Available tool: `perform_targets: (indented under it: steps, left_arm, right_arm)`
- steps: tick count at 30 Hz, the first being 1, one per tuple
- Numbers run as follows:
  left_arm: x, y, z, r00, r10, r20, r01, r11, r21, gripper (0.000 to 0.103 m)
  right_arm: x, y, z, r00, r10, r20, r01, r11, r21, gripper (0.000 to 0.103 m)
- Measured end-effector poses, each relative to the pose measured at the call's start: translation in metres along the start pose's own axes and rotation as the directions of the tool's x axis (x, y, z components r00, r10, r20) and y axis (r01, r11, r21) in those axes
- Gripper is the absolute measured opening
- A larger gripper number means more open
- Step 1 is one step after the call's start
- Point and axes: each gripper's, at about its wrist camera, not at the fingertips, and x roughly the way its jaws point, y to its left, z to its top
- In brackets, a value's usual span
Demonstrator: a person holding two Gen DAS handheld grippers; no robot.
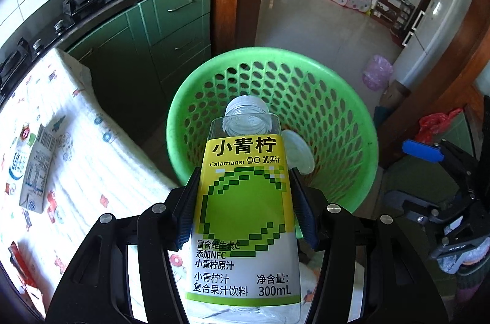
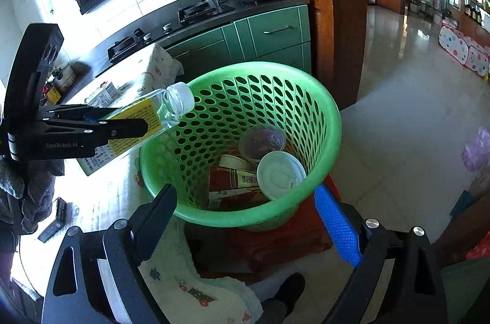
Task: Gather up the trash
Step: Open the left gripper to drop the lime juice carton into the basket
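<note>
Nearest the left wrist camera, the left gripper (image 1: 245, 207) pinches an empty juice bottle (image 1: 245, 201) across its labelled body, pads pressed on both sides. The bottle's long axis runs straight toward 12 o'clock, cap leading. In the right wrist view the cap (image 2: 183, 97) sits just over the 10 o'clock rim of the green basket (image 2: 333, 122), which already holds a lidded cup (image 2: 280, 174) and cartons. Release probably wants the neck further past the rim. The right gripper (image 2: 254, 220) is spread and empty. A milk carton (image 1: 33, 168) waits on the cloth-covered bench (image 1: 101, 158) at 9 o'clock.
</note>
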Motion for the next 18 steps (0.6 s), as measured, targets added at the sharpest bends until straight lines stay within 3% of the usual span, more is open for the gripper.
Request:
perform_targets:
  steps: [4, 11, 18]
  left_arm:
    - [-0.014, 0.006, -0.002, 0.998, -0.018, 0.052, 0.019, 1.0, -0.018, 0.073]
    - [-0.047, 0.015, -0.011, 0.994, -0.004, 0.108, 0.007, 1.0, -0.026, 0.073]
    - [-0.086, 0.038, -0.05, 0.992, 0.036, 0.118, -0.031, 0.999, -0.042, 0.073]
  right_arm:
    - [0.0, 0.004, -0.002, 1.0, 0.008, 0.0, -0.008, 1.0, 0.001, 0.088]
    - [-0.007, 0.016, -0.002, 1.0, 0.02, 0.014, -0.02, 1.0, -0.014, 0.088]
    - [-0.02, 0.035, -0.004, 0.998, 0.043, 0.042, -0.042, 0.998, -0.036, 0.088]
